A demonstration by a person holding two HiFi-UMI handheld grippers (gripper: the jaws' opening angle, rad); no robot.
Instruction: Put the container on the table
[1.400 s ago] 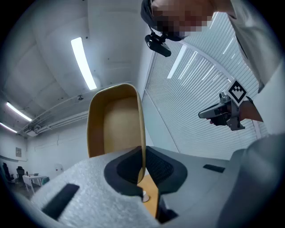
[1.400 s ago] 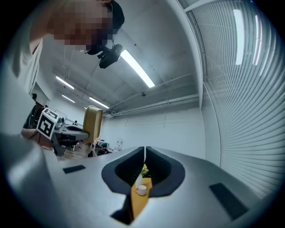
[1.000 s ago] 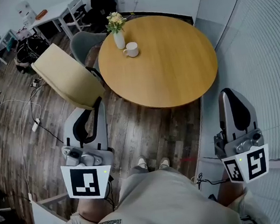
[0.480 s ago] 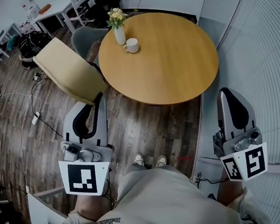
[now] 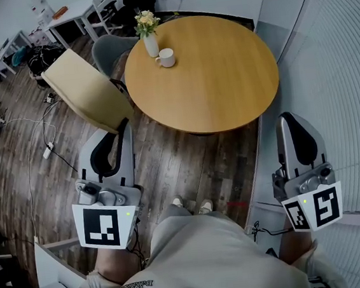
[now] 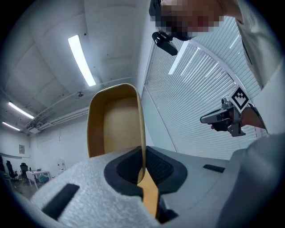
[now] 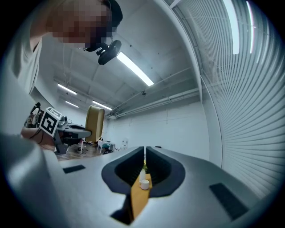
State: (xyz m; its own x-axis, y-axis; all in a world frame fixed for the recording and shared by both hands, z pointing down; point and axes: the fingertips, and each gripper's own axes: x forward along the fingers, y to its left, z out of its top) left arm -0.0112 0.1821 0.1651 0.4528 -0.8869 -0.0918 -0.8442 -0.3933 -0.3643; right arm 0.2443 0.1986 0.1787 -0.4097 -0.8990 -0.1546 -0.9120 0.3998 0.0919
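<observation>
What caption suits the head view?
Left gripper holds a tan container near a round table with vase and mug; right gripper shut, empty.

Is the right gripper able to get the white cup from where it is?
Probably not yet. The right gripper hangs short of the table, and the cup sits far across it by the vase. Nothing blocks the way; it just looks too far.

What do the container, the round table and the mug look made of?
The container looks like matte beige plastic: thin smooth walls, rounded corners. The round table looks like wood or veneer with a satin finish, its top smooth and evenly tan; which one I can't tell. The mug is probably glazed white ceramic, though too small to be sure.
</observation>
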